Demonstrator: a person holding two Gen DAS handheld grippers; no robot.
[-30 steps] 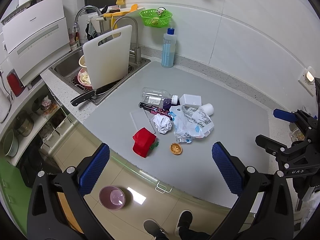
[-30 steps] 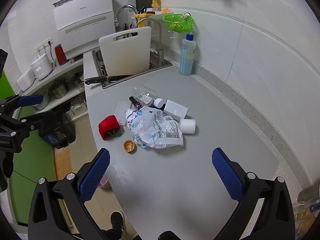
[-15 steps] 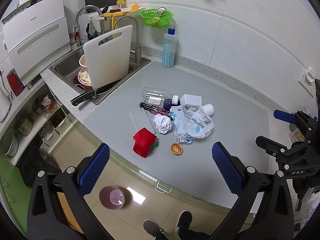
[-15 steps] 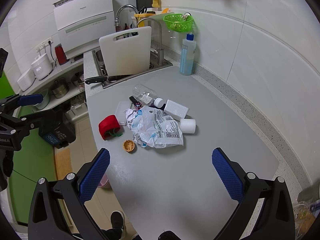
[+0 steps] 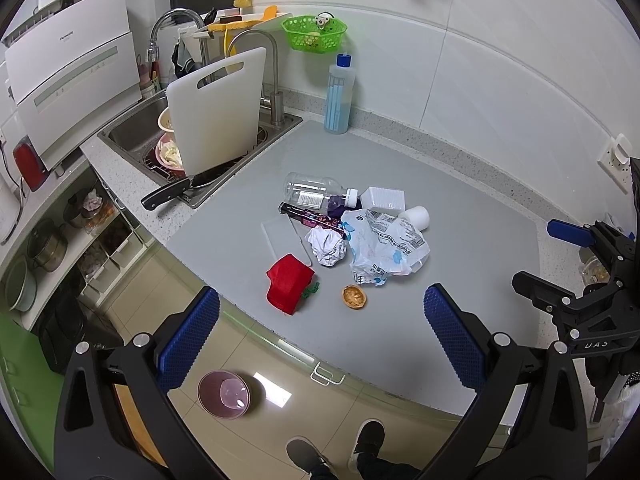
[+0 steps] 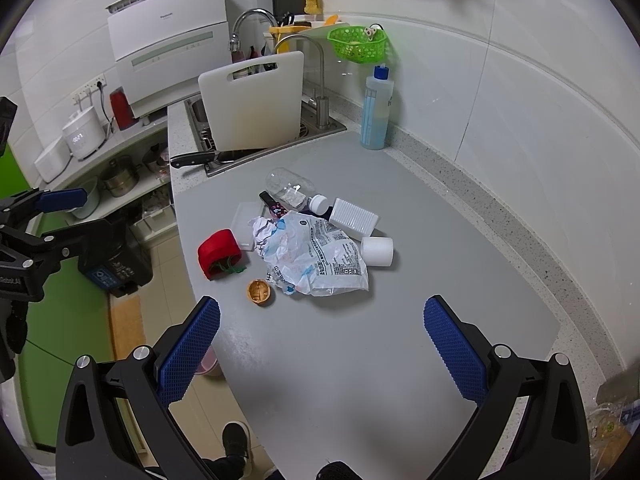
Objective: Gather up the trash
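Both your tools spread wide, empty: left tool (image 5: 316, 336), right tool (image 6: 320, 336). Trash pile mid-bench (image 6: 400, 340): plastic bag (image 6: 320, 258), bottle (image 5: 316, 194). Only left view shows pink bowl (image 5: 224, 394) on floor; right view shows rice cooker (image 6: 84, 132).

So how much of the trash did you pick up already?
None yet, it looks like. The left tool and right tool are both open and empty, held above the counter. The whole pile is left: plastic bag, clear bottle, crumpled paper, red wrapper and fruit peel.
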